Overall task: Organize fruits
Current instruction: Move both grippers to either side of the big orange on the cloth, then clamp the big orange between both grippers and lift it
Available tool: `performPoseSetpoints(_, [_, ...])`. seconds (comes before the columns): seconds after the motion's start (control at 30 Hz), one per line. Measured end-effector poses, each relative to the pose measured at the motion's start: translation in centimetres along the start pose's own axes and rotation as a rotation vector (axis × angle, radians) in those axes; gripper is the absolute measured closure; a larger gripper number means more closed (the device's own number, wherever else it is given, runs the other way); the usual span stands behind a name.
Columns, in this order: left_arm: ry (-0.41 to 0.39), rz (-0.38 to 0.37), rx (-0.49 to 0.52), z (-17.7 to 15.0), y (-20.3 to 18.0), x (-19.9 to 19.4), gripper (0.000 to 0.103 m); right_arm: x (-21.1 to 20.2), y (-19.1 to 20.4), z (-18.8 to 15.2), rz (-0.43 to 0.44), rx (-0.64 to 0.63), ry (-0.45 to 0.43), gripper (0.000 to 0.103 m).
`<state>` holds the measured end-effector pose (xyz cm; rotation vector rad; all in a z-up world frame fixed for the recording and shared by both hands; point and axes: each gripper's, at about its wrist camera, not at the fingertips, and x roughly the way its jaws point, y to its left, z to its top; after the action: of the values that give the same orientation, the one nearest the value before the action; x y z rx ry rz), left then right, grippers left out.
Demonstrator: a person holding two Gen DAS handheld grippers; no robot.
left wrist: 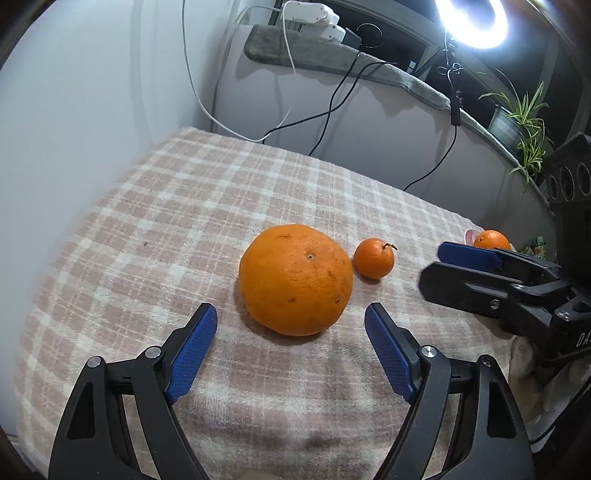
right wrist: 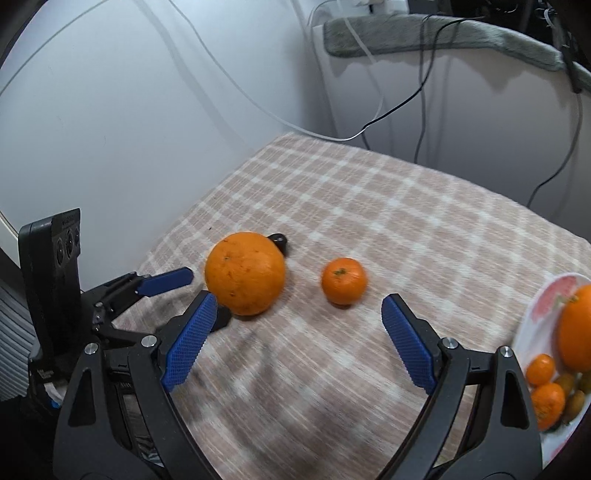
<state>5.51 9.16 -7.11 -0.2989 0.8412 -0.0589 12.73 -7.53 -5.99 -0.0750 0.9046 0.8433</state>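
Note:
A large orange [left wrist: 295, 280] lies on the plaid cloth, just ahead of my left gripper [left wrist: 291, 314], which is open; its blue pads stand to either side of the fruit without touching it. A small mandarin [left wrist: 373, 257] sits right of the orange. In the right wrist view my right gripper [right wrist: 299, 299] is open and empty, with the mandarin [right wrist: 344, 280] just beyond its gap and the large orange [right wrist: 245, 273] by its left fingertip. At the right edge, a pink-and-white plate [right wrist: 532, 321] holds another orange [right wrist: 576, 328] and several small fruits. The right gripper [left wrist: 432, 267] also shows in the left wrist view.
The plaid cloth [left wrist: 184, 221] covers the table, which ends at a white wall on the left and back. Cables [left wrist: 332, 96] hang behind it under a grey mat [left wrist: 332, 55]. A ring light [left wrist: 472, 18] and a potted plant [left wrist: 517, 118] stand at the back right.

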Motion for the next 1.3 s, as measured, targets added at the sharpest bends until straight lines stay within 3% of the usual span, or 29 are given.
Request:
performPoseSetpoints(0.6, [0.014, -0.027, -0.036, 0.5, 0.9, 1.5, 0.021, 4.8, 2.8, 1.8, 0.086, -0.013, 0.082, 0.011])
performPoseSetpoints(0.73, [0.029, -0.052, -0.054, 0.6, 1.2, 2.0, 0.021, 5.4, 3.3, 2.0, 0.105, -0.026, 0.102, 0.022])
performPoseSetpoints(0.97, [0.027, -0.053, -0.055, 0.6, 1.1, 2.0, 0.021, 6.6, 3.9, 1.8, 0.112, -0.039, 0.131, 0.026])
performPoseSetpoints(1.3, [0.015, -0.072, -0.035, 0.8, 0.6, 1.9, 0.034, 7.6, 4.2, 1.6, 0.116, -0.047, 0.152, 0.03])
